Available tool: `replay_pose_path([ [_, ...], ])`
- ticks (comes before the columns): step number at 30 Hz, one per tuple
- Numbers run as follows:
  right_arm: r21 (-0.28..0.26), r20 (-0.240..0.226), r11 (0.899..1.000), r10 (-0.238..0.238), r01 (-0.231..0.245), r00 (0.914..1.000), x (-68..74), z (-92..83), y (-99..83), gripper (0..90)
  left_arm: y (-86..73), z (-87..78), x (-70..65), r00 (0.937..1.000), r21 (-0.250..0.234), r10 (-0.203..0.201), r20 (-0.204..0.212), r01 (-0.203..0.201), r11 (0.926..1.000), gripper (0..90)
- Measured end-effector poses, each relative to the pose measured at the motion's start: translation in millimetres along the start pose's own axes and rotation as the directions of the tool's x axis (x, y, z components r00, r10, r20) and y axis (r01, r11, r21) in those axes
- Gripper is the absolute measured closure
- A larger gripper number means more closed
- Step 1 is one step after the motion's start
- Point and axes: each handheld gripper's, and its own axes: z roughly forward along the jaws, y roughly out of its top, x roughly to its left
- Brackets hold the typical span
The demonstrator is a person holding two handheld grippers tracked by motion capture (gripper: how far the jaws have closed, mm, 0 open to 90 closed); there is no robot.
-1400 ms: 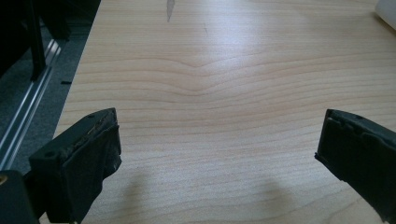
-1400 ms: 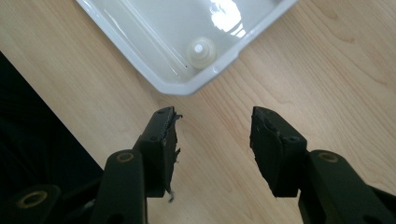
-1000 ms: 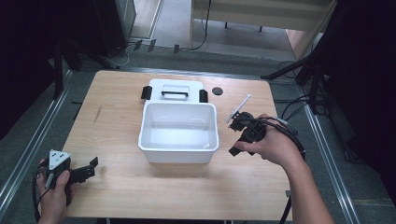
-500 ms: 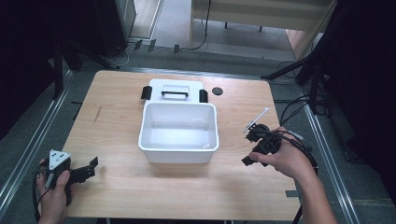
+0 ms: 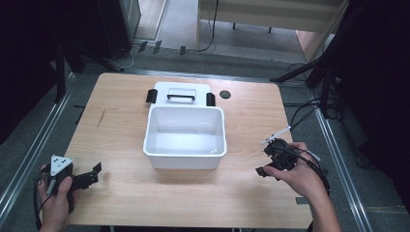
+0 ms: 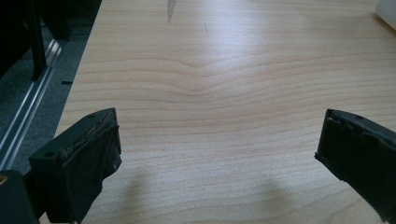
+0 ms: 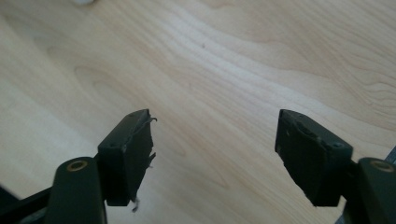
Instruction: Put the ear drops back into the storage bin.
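Both handheld grippers are chunky black units: the left gripper (image 5: 72, 180) has a grey three-cornered plate with dark dots on top, the right gripper (image 5: 273, 159) trails black cables. Pads (image 7: 133, 154) look frayed. Bare forearms, no sleeves.

My left gripper (image 6: 219, 154) hangs over the bare wooden table (image 6: 224, 84), its two black jaws spread wide with nothing between them. A white corner (image 6: 387, 11), perhaps the tub's, peeks in at top right; a metal rail (image 6: 23, 121) runs along the table's left edge.

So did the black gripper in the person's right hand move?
Yes. The right gripper moved away from the white plastic tub, toward the table's near right corner, its empty jaws opening.
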Motion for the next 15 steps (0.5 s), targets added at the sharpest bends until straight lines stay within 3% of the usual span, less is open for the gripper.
replay_pose_path([
  [4,-0.071,0.008,0.997,0.038,-0.037,0.9993,-3.2,3.9,-9.5,23.0,0.0,0.0,0.0,1.0,0.001,0.002,0.001,-0.002,1.0,0.1],
  [5,-0.112,0.01,0.991,0.073,-0.072,0.9973,-5.5,8.5,-17.7,21.1,0.0,-0.1,0.0,1.0,0.001,0.001,0.0,-0.001,1.0,0.1],
  [9,-0.162,0.018,0.982,0.103,-0.098,0.9946,-7.7,15.4,-27.8,19.1,0.0,0.0,-0.1,1.0,0.0,0.0,0.0,0.0,1.0,0.1],
  [11,-0.219,0.02,0.968,0.13,-0.123,0.9913,-9.1,23.5,-38.1,17.4,0.0,0.1,-0.1,1.0,0.001,0.001,-0.001,-0.001,1.0,0.1],
  [12,-0.219,0.02,0.968,0.13,-0.123,0.9913,-9.1,23.5,-38.1,17.4,0.1,0.0,-0.1,1.0,0.002,0.001,-0.001,-0.001,1.0,0.1],
  [14,-0.258,0.02,0.956,0.15,-0.14,0.9884,-8.6,29.6,-45.1,17.1,0.1,0.0,0.0,1.0,0.004,0.0,-0.001,0.0,1.0,0.1],
  [15,-0.286,0.02,0.946,0.168,-0.155,0.9857,-7.5,35.7,-50.6,15.2,0.1,-0.1,0.0,1.0,0.004,0.0,-0.001,0.0,1.0,0.1],
])
